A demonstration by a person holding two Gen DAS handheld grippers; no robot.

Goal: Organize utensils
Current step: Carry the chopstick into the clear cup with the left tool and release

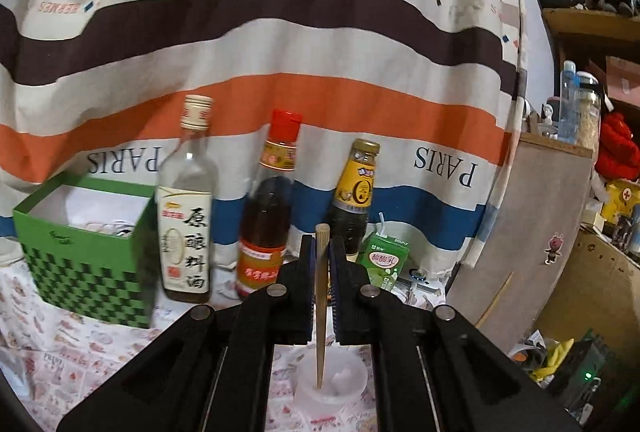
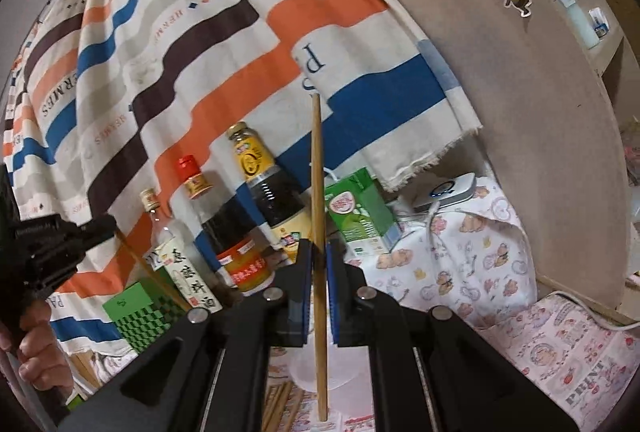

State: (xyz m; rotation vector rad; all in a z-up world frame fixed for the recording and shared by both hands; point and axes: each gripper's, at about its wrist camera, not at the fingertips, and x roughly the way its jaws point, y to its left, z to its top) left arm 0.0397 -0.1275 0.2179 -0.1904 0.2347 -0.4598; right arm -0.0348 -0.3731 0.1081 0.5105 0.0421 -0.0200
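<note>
While clamped tight between blue pads, left gripper (image 1: 320, 244) closed on a wooden chopstick (image 1: 321, 296), held near its blunt top end, thin tip hanging down over a white translucent cup (image 1: 332, 386) on the printed tablecloth (image 1: 60, 344). Likewise closed, right gripper (image 2: 319, 252) pinching a second chopstick (image 2: 318, 212) near its middle, upright, blunt end rising well above the jaws, narrow end reaching down to the same white cup (image 2: 344, 372). Seen from the right wrist at far left: the left gripper (image 2: 108, 224) in a person's hand (image 2: 36, 352), its chopstick (image 2: 156, 272) slanting down and to the right. More chopsticks (image 2: 280, 400) lying flat on the cloth just left of the cup. Behind, lined up against a striped hanging cloth (image 1: 280, 32): a clear bottle with a white label (image 1: 186, 216), a red-capped bottle (image 1: 266, 216), a dark bottle with a yellow neck (image 1: 354, 200), then a green drink carton (image 1: 384, 260). Left of the bottles, a green checkered box (image 1: 86, 252), open on top.
</note>
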